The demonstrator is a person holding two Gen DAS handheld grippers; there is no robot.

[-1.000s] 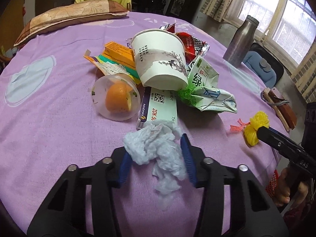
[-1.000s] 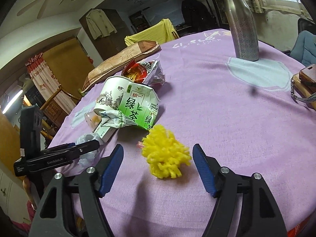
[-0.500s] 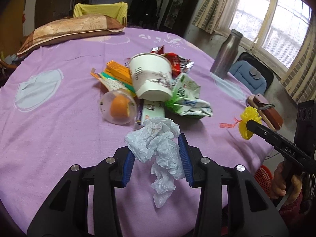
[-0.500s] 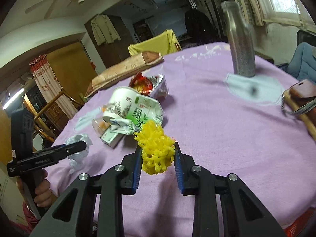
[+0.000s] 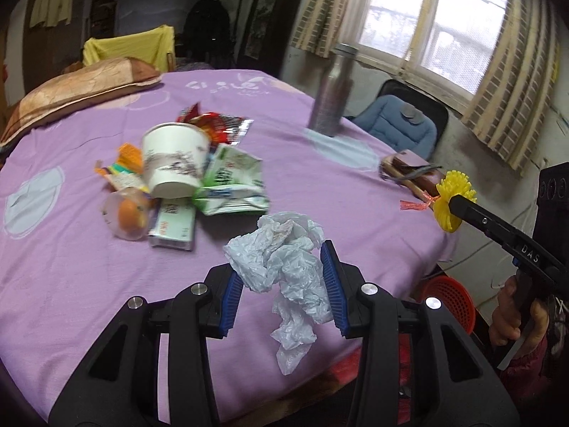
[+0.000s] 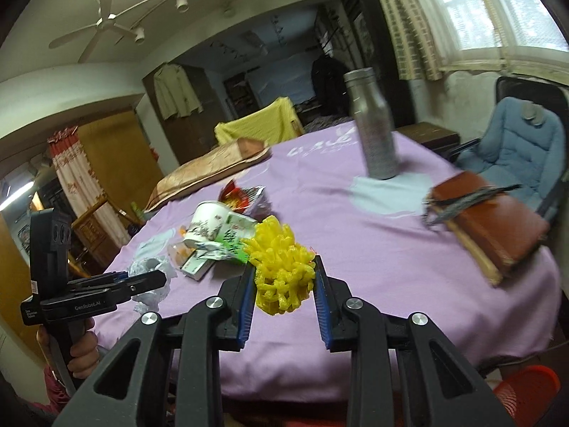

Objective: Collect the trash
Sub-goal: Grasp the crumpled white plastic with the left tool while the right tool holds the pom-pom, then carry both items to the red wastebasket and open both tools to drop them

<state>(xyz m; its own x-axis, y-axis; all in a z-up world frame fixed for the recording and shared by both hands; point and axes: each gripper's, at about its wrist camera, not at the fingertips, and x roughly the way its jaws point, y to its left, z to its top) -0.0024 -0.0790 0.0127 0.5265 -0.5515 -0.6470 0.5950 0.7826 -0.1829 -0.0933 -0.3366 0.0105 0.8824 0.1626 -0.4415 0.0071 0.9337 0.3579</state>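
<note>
My left gripper (image 5: 282,284) is shut on a crumpled white plastic bag (image 5: 284,263) and holds it above the purple table's near edge. My right gripper (image 6: 284,284) is shut on a yellow foam net (image 6: 281,267), lifted off the table; it also shows in the left wrist view (image 5: 453,203). A trash pile lies mid-table: a tipped paper cup (image 5: 174,163), a green tea carton (image 5: 231,185), a red snack bag (image 5: 217,124), a clear cup with orange peel (image 5: 126,213), a small box (image 5: 172,224) and orange packets (image 5: 124,167).
A steel bottle (image 5: 330,92) stands at the far right of the purple table (image 5: 71,284). A brown wallet with a strap (image 6: 490,224) lies at the right edge. A pillow (image 5: 74,92) lies at the back. A red basket (image 5: 451,302) sits on the floor by a blue chair (image 5: 398,124).
Both grippers rose and pulled back from the table with their loads. The right gripper closed on the yellow net a second ago and has lifted it since.
</note>
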